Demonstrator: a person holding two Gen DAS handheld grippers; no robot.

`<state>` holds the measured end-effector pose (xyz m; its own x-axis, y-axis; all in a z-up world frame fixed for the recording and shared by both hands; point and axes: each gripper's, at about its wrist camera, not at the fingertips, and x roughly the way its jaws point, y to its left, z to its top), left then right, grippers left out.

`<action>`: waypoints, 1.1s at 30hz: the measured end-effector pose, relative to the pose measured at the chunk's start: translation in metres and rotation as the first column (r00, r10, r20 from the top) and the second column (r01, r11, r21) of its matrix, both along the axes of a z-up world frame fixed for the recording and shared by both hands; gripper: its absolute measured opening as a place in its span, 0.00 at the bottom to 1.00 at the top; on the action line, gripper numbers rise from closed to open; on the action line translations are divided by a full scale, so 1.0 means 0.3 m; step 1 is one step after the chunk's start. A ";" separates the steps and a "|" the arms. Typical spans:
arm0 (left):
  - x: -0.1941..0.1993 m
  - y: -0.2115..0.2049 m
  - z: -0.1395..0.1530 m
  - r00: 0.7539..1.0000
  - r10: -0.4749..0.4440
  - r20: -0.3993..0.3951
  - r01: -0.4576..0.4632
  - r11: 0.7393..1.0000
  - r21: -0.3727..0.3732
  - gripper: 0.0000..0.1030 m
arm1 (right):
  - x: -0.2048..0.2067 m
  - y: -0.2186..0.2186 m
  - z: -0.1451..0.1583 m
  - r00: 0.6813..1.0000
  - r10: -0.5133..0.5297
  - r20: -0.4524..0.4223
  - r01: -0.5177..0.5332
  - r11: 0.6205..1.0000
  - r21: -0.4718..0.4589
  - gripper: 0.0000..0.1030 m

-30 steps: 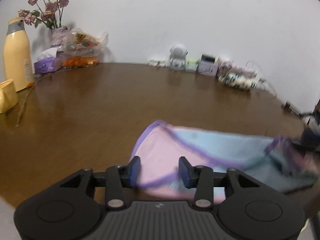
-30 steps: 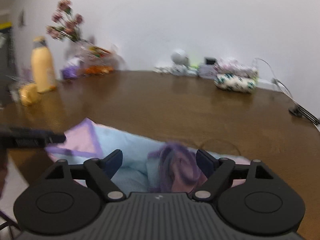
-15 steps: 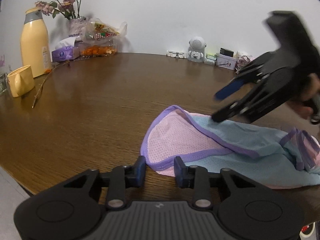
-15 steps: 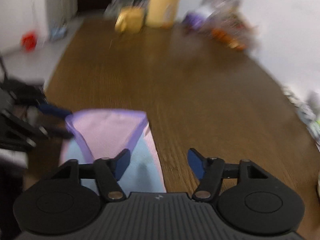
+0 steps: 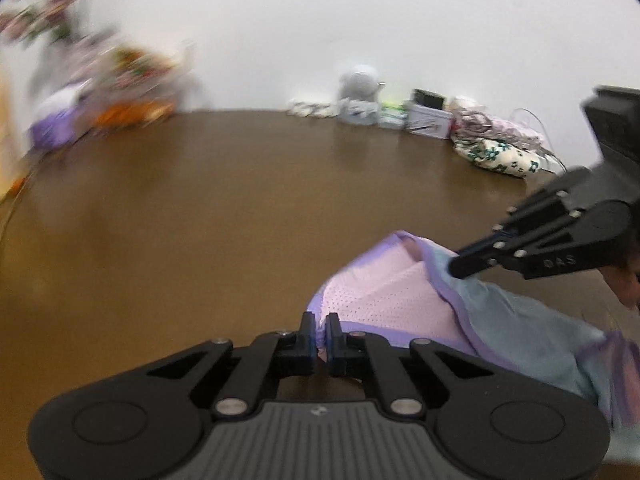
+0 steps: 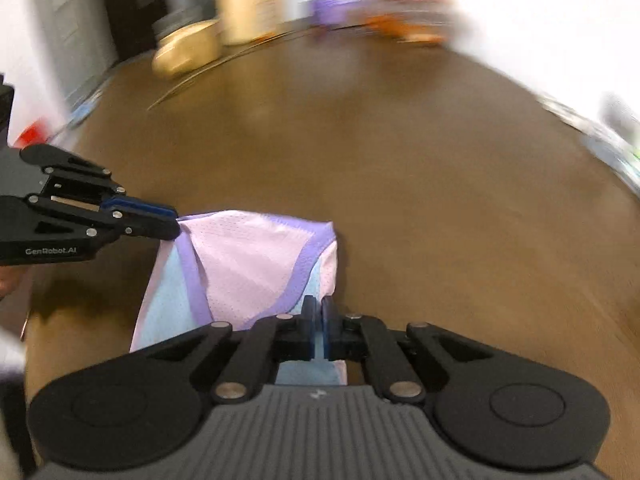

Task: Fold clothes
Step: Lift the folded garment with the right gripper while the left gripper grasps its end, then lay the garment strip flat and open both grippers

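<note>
Left gripper (image 5: 319, 330) and right gripper (image 6: 318, 322) just clamped onto purple-trimmed edges of pink-and-blue mesh garment (image 6: 248, 264), spread between both on brown wooden table (image 6: 400, 168), cloth pinched between pads.

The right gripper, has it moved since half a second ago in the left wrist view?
Yes. The right gripper came down from before the wall onto the garment's purple edge and is shut on it.

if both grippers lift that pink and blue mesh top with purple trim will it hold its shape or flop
The pink and blue mesh top with purple trim will probably flop: it already drapes in soft folds. Thin perforated fabric suggests it is light. Pinched at two edges, the middle would likely sag.
</note>
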<state>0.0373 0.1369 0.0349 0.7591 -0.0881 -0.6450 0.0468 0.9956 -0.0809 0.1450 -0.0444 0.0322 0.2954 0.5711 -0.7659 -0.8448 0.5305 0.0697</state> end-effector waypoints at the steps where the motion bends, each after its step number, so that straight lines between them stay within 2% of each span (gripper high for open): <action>1: 0.067 -0.018 0.008 1.000 -0.017 -0.004 0.017 1.000 -0.004 0.03 | 0.028 -0.047 0.005 0.997 -0.082 -0.010 0.083 0.996 0.027 0.02; 3: 0.193 -0.072 0.022 0.998 -0.069 0.001 0.069 0.998 -0.014 0.03 | 0.086 -0.155 0.009 0.967 -0.246 -0.067 0.251 0.965 0.082 0.02; 6: 0.372 -0.185 0.025 0.992 -0.121 0.033 0.122 0.992 -0.038 0.05 | 0.107 -0.294 0.005 0.896 -0.437 -0.075 0.443 0.891 0.096 0.02; 9: 0.474 -0.273 0.009 0.998 -0.034 0.059 0.036 0.999 -0.021 0.19 | 0.122 -0.432 -0.004 0.792 -0.605 -0.077 0.610 0.786 0.102 0.02; 11: 0.456 -0.292 0.013 0.998 -0.029 0.062 0.031 0.999 -0.027 0.31 | 0.129 -0.503 -0.022 0.750 -0.653 -0.105 0.661 0.746 0.086 0.07; 13: 0.372 -0.279 0.023 0.997 -0.048 0.059 0.051 0.997 -0.051 0.43 | 0.086 -0.550 -0.016 0.750 -0.647 -0.138 0.661 0.743 0.105 0.07; 15: 0.266 -0.264 0.030 0.996 -0.086 0.037 0.088 0.994 -0.065 0.45 | -0.021 -0.589 0.028 0.805 -0.586 -0.098 0.593 0.786 0.176 0.16; 16: 0.208 -0.263 0.030 0.990 -0.138 0.021 0.140 0.986 -0.089 0.45 | -0.083 -0.596 0.044 0.831 -0.551 -0.071 0.553 0.809 0.197 0.36; 17: 0.148 -0.265 0.029 0.980 -0.200 0.005 0.199 0.973 -0.119 0.45 | -0.147 -0.603 0.060 0.856 -0.515 -0.045 0.511 0.832 0.216 0.46; 18: 0.089 -0.266 0.028 0.965 -0.260 -0.010 0.256 0.955 -0.151 0.45 | -0.211 -0.603 0.066 0.884 -0.466 -0.042 0.462 0.854 0.240 0.46; 20: -0.005 -0.280 0.022 0.922 -0.388 -0.005 0.376 0.897 -0.230 0.45 | -0.318 -0.584 0.046 0.931 -0.357 -0.081 0.365 0.890 0.275 0.46; 21: -0.044 -0.296 0.018 0.896 -0.444 0.005 0.429 0.864 -0.263 0.45 | -0.356 -0.572 0.031 0.942 -0.319 -0.104 0.335 0.899 0.281 0.46; 23: -0.097 -0.336 0.010 0.856 -0.516 0.043 0.507 0.819 -0.269 0.49 | -0.408 -0.540 -0.001 0.948 -0.288 -0.135 0.315 0.912 0.263 0.43; 26: -0.096 -0.386 -0.019 0.843 -0.537 0.043 0.530 0.813 -0.240 0.51 | -0.441 -0.519 -0.032 0.943 -0.294 -0.156 0.327 0.908 0.262 0.36; 27: -0.086 -0.395 -0.032 0.849 -0.527 0.027 0.518 0.822 -0.238 0.50 | -0.443 -0.522 -0.038 0.940 -0.301 -0.160 0.335 0.903 0.269 0.33; 28: -0.071 -0.404 -0.043 0.854 -0.521 0.014 0.509 0.828 -0.236 0.41 | -0.437 -0.527 -0.045 0.934 -0.316 -0.168 0.352 0.895 0.274 0.29; 29: -0.059 -0.413 -0.050 0.860 -0.511 0.006 0.498 0.835 -0.234 0.11 | -0.419 -0.536 -0.055 0.923 -0.334 -0.191 0.378 0.883 0.279 0.17; 30: -0.050 -0.418 -0.054 0.870 -0.494 0.001 0.480 0.845 -0.238 0.03 | -0.405 -0.545 -0.062 0.909 -0.350 -0.226 0.405 0.867 0.290 0.09; 31: -0.043 -0.412 -0.051 0.884 -0.467 0.014 0.455 0.852 -0.261 0.04 | -0.393 -0.554 -0.069 0.894 -0.363 -0.264 0.433 0.849 0.301 0.05; 33: -0.047 -0.378 -0.037 0.906 -0.420 0.055 0.415 0.851 -0.323 0.04 | -0.371 -0.562 -0.064 0.890 -0.381 -0.252 0.450 0.827 0.336 0.03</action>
<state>0.0232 0.0236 0.0237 0.5937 -0.5973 -0.5392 0.4480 0.8020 -0.3950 0.0337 -0.2132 0.0131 0.4581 0.6760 -0.5772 -0.5074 0.7320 0.4546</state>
